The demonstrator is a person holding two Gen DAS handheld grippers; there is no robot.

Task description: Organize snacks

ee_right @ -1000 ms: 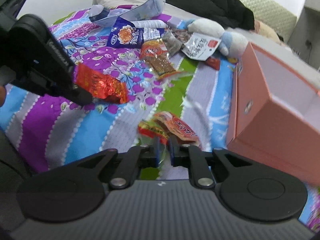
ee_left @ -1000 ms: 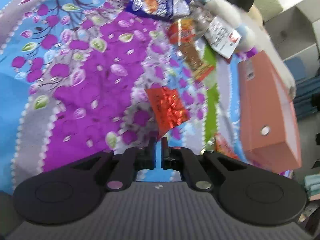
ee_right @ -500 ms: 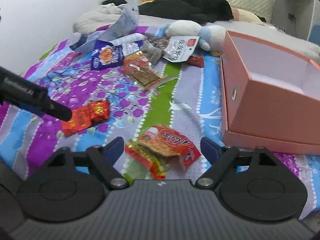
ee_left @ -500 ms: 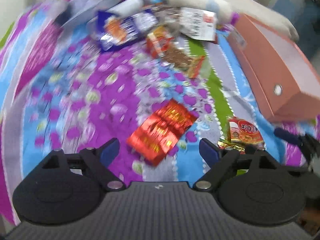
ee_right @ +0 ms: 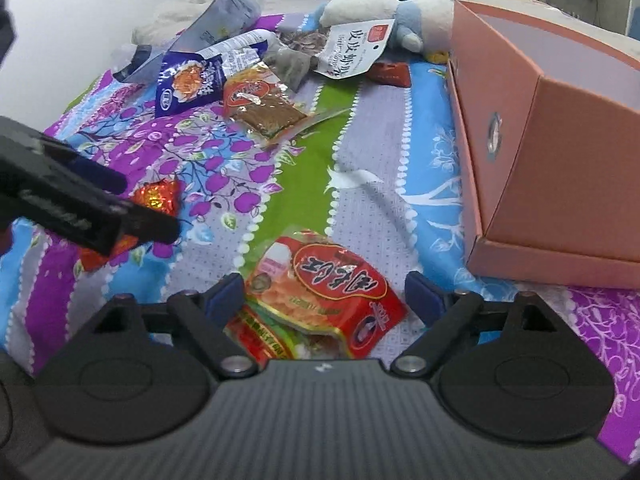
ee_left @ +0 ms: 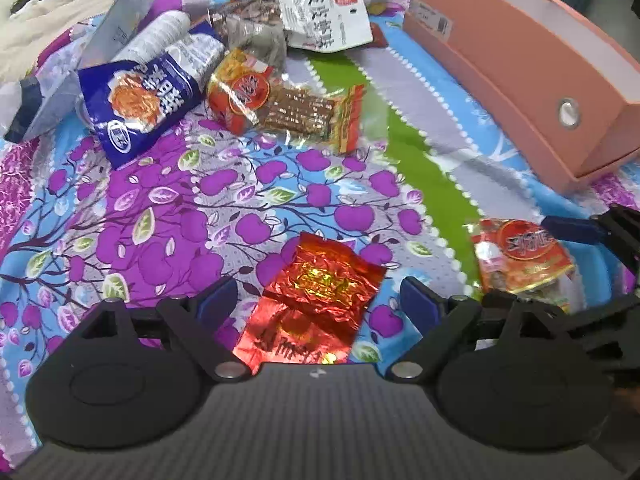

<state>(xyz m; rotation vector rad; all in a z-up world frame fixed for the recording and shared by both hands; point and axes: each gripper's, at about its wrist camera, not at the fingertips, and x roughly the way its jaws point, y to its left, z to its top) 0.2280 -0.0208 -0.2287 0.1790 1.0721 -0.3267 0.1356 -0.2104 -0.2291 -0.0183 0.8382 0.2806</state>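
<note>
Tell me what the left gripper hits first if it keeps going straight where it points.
Most likely the crinkled red foil packet, lying flat on the patterned bedspread between the open jaws of the left gripper. Nothing else looks to be in that line, though depth is hard to judge.

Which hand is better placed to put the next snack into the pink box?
Right. The right gripper stands open over the red-and-orange packet, which lies close to the pink box. The left gripper straddles the red foil packet, farther from it.

On the patterned bedspread (ee_left: 160,208), your crinkled red foil packet (ee_left: 320,292) lies left of the red noodle packet (ee_right: 332,284); the open pink cardboard box (ee_right: 560,152) sits right of both.
</note>
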